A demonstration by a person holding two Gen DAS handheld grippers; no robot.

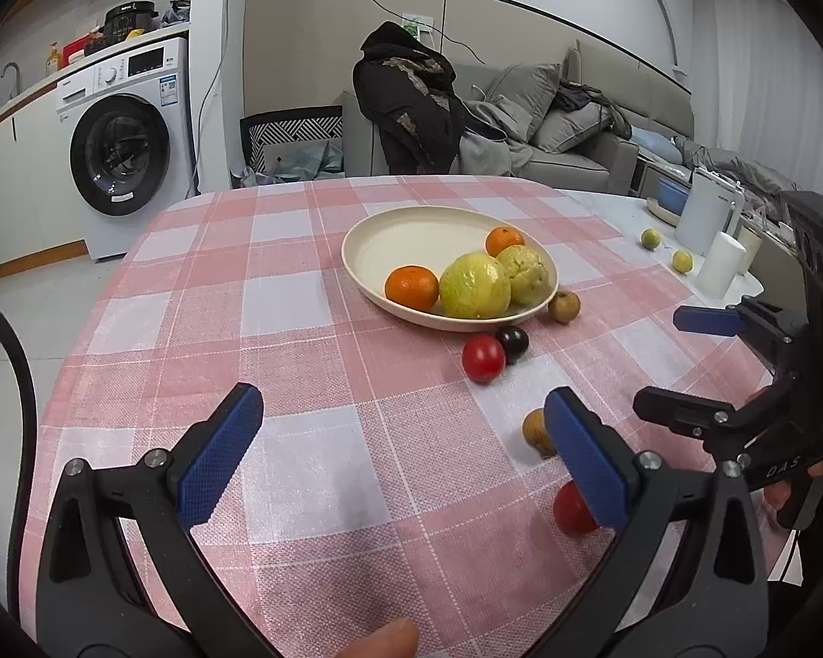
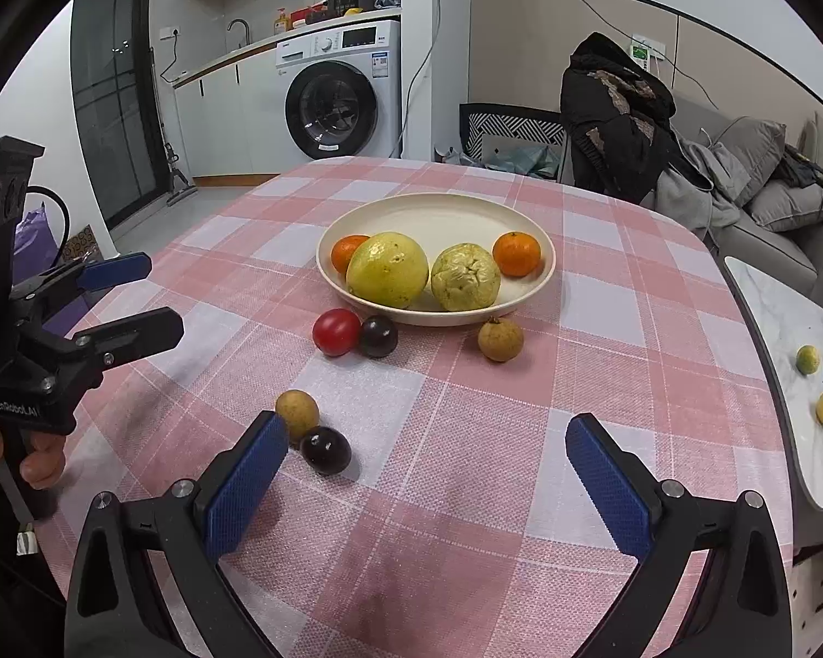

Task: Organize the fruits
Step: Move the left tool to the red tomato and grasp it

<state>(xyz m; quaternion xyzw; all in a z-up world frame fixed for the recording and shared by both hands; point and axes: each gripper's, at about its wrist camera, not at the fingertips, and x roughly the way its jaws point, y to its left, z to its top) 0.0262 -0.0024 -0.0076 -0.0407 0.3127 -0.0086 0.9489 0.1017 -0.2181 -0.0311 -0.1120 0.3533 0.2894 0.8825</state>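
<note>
Your right gripper (image 2: 425,469), jaws apart and empty, sat nearest the dark plum (image 2: 325,449), just left of its left finger; your left gripper (image 1: 403,452) was also open.

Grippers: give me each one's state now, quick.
Left gripper: jaws open, holding nothing, above the tablecloth.
Right gripper: jaws open, holding nothing, above the tablecloth.

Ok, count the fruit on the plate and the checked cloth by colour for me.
Orange fruits: 2
Yellow-green fruits: 2
Brown fruits: 2
Red or dark fruits: 3
Total: 9
</note>
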